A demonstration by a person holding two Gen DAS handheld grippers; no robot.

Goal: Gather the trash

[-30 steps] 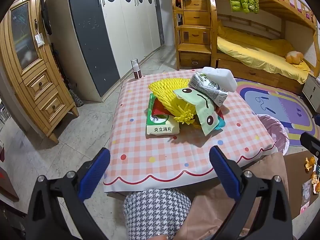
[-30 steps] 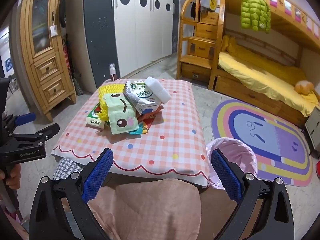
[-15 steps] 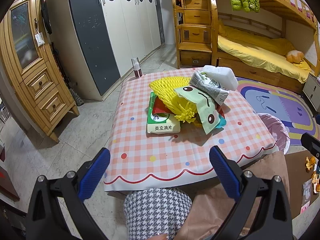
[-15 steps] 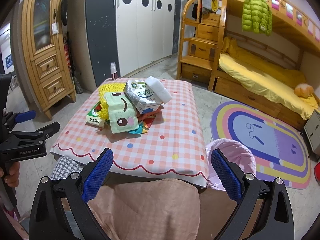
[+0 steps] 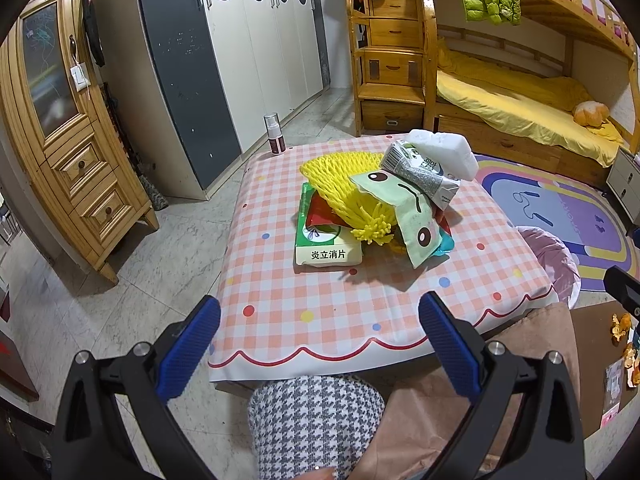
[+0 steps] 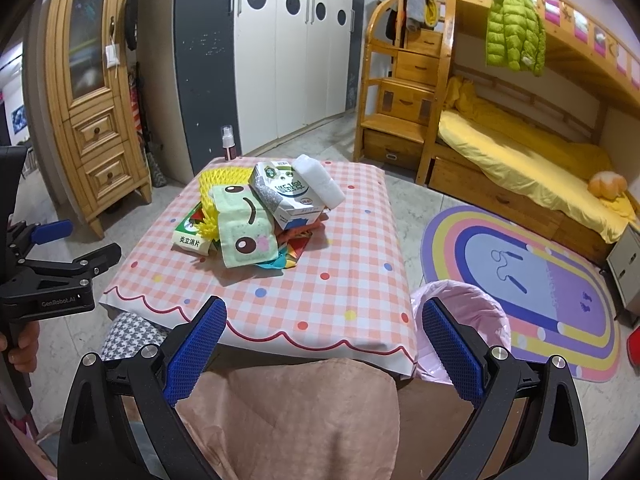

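Left gripper (image 5: 318, 322) and right gripper (image 6: 322, 332) — both with blue-padded fingers spread wide, nothing between them, held short of the near edge of the table (image 5: 360, 300) with its pink checked cloth.

Trash sits heaped mid-table: yellow foam fruit net (image 5: 344, 184), green tissue pack with a cartoon face (image 6: 244, 228) leaning on it, crumpled milk carton (image 6: 286, 194) on top, white foam block (image 6: 320, 180) touching the carton's far side. A green-and-white medicine box (image 5: 326, 240) lies flat at the heap's left edge.

Pink-lined bin (image 6: 460, 320) stands on the floor just beside the table's right corner. Small spray bottle (image 5: 273, 134) upright at the far left corner, apart from the heap.
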